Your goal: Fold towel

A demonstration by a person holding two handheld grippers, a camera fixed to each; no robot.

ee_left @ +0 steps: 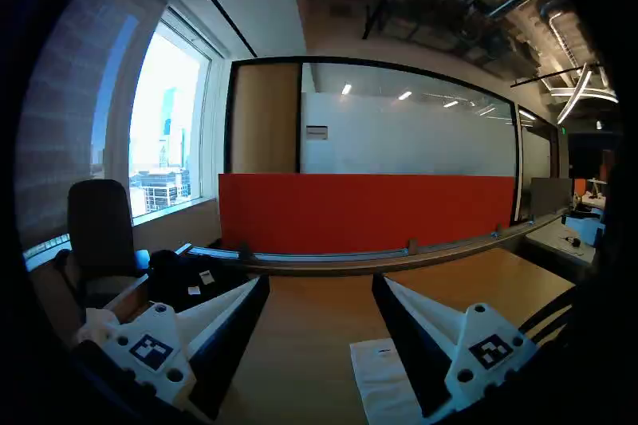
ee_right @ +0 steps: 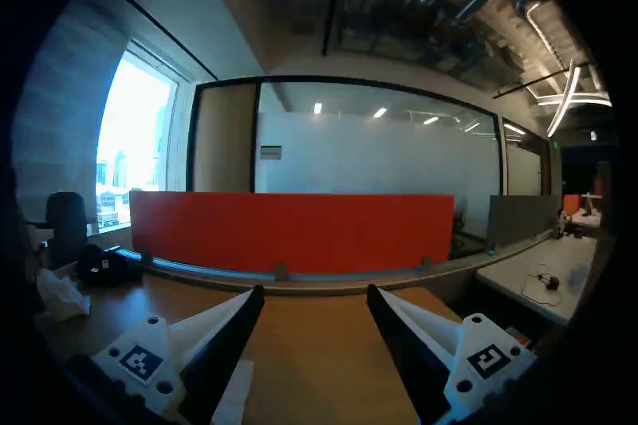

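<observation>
The left tool (ee_left: 319, 279) and right tool (ee_right: 315, 289) are spread, empty, facing the red partition (ee_left: 367, 214), probably ready to descend. The towel (ee_left: 379, 381) lies on the table (ee_left: 311, 337) before this partition, seemingly flat.

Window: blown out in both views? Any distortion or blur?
Left gripper view: window bright, outside detail readable; fisheye bows the glass wall's top edge. Right gripper view: window mostly clipped white, lamp clipped too. Both views sharp, no motion blur.

Blown-out window (ee_left: 163, 146), dim warped edges
</observation>
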